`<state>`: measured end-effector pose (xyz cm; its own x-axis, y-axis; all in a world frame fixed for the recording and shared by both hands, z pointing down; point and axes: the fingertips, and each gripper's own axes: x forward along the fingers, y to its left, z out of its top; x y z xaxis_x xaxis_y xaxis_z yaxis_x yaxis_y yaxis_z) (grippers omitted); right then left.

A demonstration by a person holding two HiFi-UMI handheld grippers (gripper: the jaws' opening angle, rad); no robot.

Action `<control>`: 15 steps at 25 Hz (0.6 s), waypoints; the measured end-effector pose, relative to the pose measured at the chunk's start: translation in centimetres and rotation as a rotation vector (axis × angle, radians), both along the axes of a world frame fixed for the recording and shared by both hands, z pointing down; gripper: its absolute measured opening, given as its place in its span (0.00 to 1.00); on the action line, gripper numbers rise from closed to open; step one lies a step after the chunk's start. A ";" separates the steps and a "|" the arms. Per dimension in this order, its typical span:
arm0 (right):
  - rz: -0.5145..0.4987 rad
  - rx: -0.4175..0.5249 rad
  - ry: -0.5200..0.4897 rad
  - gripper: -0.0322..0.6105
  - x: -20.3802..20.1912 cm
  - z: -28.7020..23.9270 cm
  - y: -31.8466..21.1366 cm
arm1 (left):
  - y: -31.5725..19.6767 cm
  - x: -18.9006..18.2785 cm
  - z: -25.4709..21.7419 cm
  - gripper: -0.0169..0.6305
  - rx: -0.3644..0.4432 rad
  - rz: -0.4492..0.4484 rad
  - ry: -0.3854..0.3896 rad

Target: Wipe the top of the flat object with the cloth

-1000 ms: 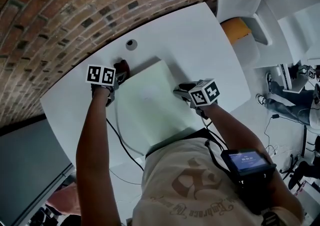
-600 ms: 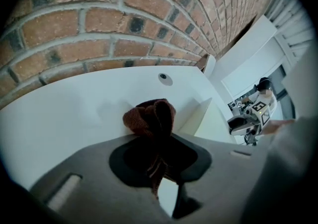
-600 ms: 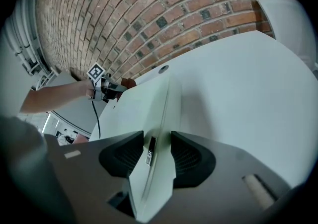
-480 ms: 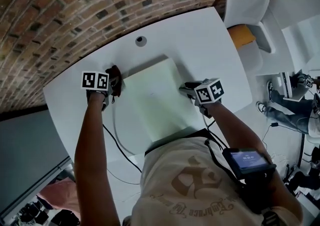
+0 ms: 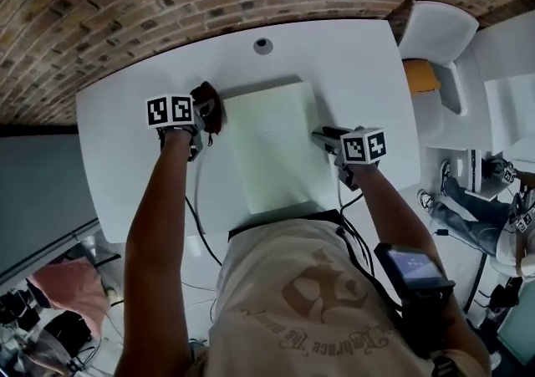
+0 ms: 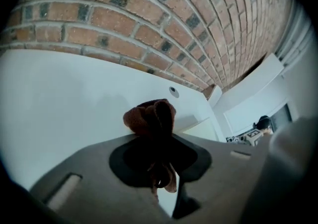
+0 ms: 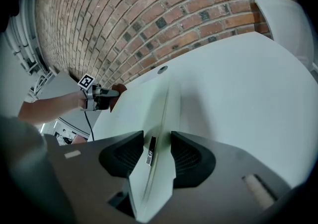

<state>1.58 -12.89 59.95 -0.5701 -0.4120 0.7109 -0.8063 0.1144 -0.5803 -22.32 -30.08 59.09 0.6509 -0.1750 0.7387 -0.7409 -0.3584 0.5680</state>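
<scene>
Brown cloth (image 6: 150, 117): found bunched, clamped in left gripper (image 6: 158, 162) fingers, held just beside the flat object (image 5: 272, 141) at its left edge, off the top. Right gripper (image 7: 151, 143) fingers found closed on the right edge, steadying it on the table (image 5: 351, 58). Judged risks: wad skimming without contact; sweep pushing object loose from that edge grip.

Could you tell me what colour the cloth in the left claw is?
Dark reddish brown cloth; clearest in the left gripper view.
</scene>
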 end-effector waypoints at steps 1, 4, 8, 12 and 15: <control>0.003 0.000 0.001 0.34 0.0 0.0 0.0 | 0.2 0.3 0.0 0.14 -0.007 -0.026 0.022; 0.011 0.001 0.005 0.34 -0.1 0.1 -0.1 | 0.6 1.1 0.1 0.14 -0.015 -0.076 0.074; 0.020 0.001 0.009 0.34 -0.3 0.1 -0.1 | 1.1 1.3 0.0 0.14 -0.017 -0.115 0.113; 0.029 0.001 0.018 0.33 -0.3 0.1 -0.1 | 2.1 1.2 0.2 0.14 -0.031 -0.122 0.135; 0.035 0.001 0.024 0.33 -0.3 0.1 -0.1 | 3.3 1.0 0.6 0.14 -0.049 -0.114 0.134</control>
<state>1.24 -13.00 60.05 -0.5382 -0.4317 0.7239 -0.8235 0.0864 -0.5607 -21.37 -26.81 59.71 0.7220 -0.2195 0.6561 -0.6918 -0.2460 0.6789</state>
